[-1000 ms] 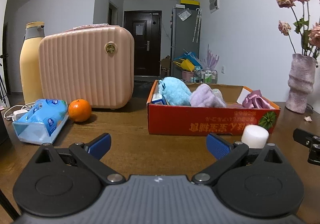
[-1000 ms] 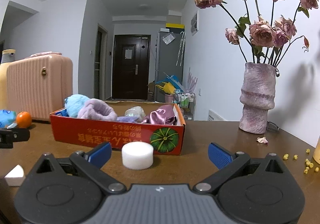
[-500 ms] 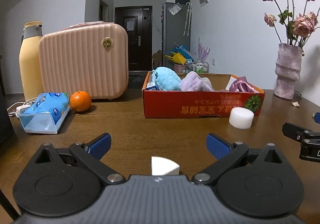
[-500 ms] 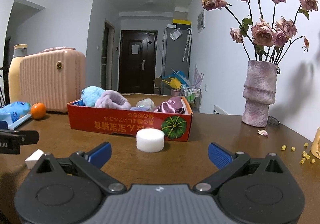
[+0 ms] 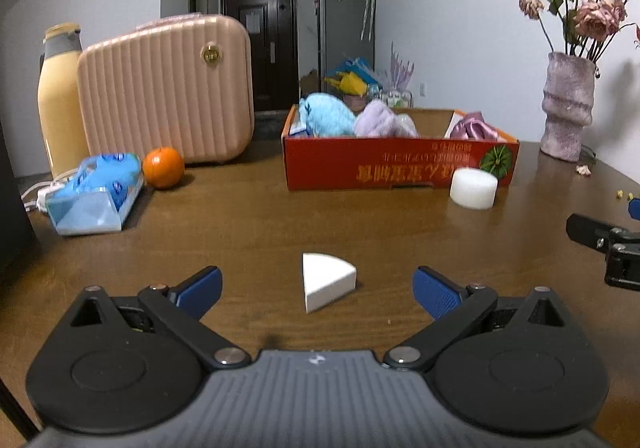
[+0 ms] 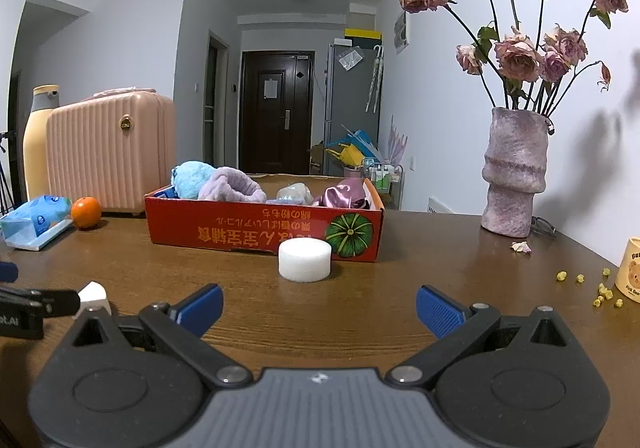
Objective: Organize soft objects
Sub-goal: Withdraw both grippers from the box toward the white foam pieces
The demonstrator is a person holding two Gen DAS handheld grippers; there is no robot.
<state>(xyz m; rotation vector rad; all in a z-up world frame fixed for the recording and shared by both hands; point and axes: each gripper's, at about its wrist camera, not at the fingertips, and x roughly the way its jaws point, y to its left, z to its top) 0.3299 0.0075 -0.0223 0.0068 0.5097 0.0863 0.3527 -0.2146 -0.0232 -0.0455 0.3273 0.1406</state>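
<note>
A white wedge-shaped sponge (image 5: 326, 280) lies on the brown table just ahead of my left gripper (image 5: 316, 290), which is open and empty with the wedge between its fingertips' line. A white round sponge (image 6: 305, 259) rests against the front of the red cardboard box (image 6: 256, 232), a short way beyond my open, empty right gripper (image 6: 318, 308). The box holds a blue plush (image 6: 192, 178), a lilac towel (image 6: 232, 188) and a purple satin piece (image 6: 346, 194). The wedge (image 6: 93, 294) also shows at the left of the right wrist view.
A pink ribbed case (image 5: 168, 88) and a yellow bottle (image 5: 60, 100) stand back left, with an orange (image 5: 163, 167) and a blue tissue pack (image 5: 96, 192) in front. A vase of dried roses (image 6: 514, 176) stands right, near a small cup (image 6: 630, 268) and yellow crumbs (image 6: 600, 288).
Both grippers have drawn back from the box and risen a little. The white wedge came into view ahead of the left gripper; the round sponge now lies farther off.
</note>
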